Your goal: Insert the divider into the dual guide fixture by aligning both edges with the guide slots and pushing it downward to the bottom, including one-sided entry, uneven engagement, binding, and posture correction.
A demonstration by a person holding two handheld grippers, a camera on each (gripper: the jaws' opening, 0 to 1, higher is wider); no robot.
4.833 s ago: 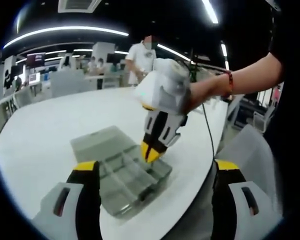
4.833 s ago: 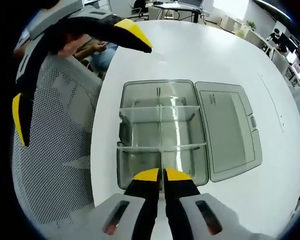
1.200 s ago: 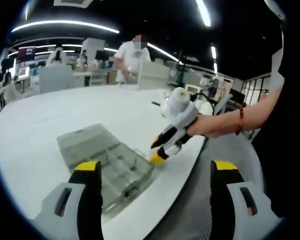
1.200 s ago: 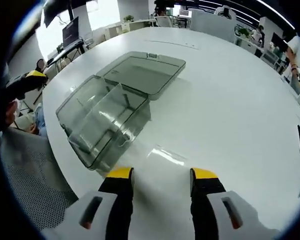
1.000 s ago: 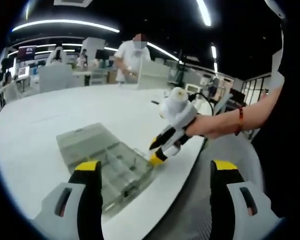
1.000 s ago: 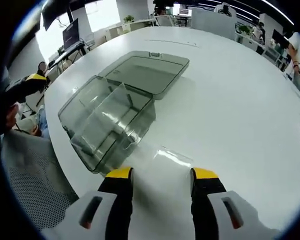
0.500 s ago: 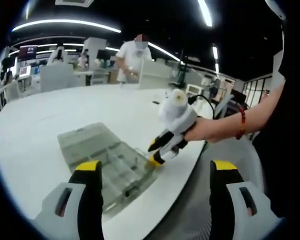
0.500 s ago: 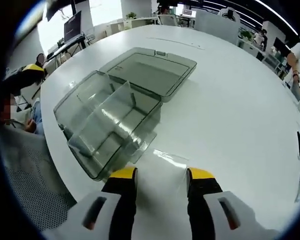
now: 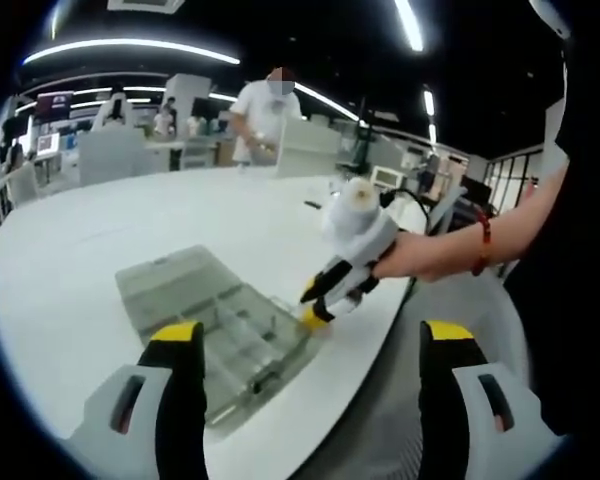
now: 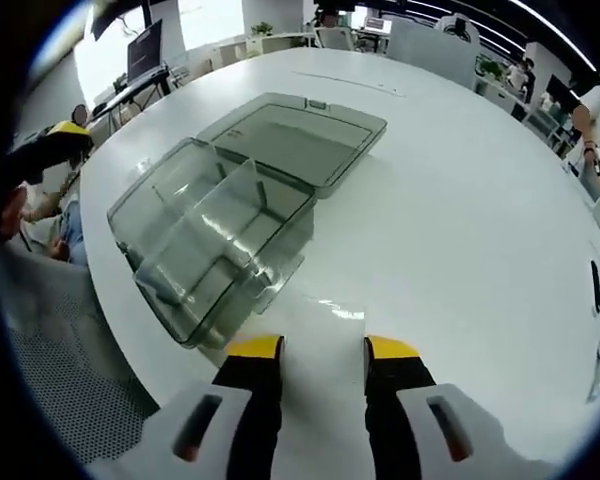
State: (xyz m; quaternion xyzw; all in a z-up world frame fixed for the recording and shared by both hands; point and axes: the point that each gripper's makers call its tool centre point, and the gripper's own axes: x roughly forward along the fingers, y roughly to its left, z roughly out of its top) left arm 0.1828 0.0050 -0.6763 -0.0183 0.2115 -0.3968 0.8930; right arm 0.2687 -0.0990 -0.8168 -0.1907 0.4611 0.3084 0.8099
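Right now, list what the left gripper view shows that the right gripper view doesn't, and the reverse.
Left gripper view: the right gripper seen from outside, held in a hand, tips low by the clear box; a standing person in white.
Right gripper view: a loose clear divider lying just ahead of its open jaws; a fitted divider across the box.
Both: the box, lid open, on the white table.

box (image 10: 215, 235): clear grey plastic, lid open flat at 1 o'clock | divider (image 10: 342, 312): clear strip, flat on table at box's 5 o'clock
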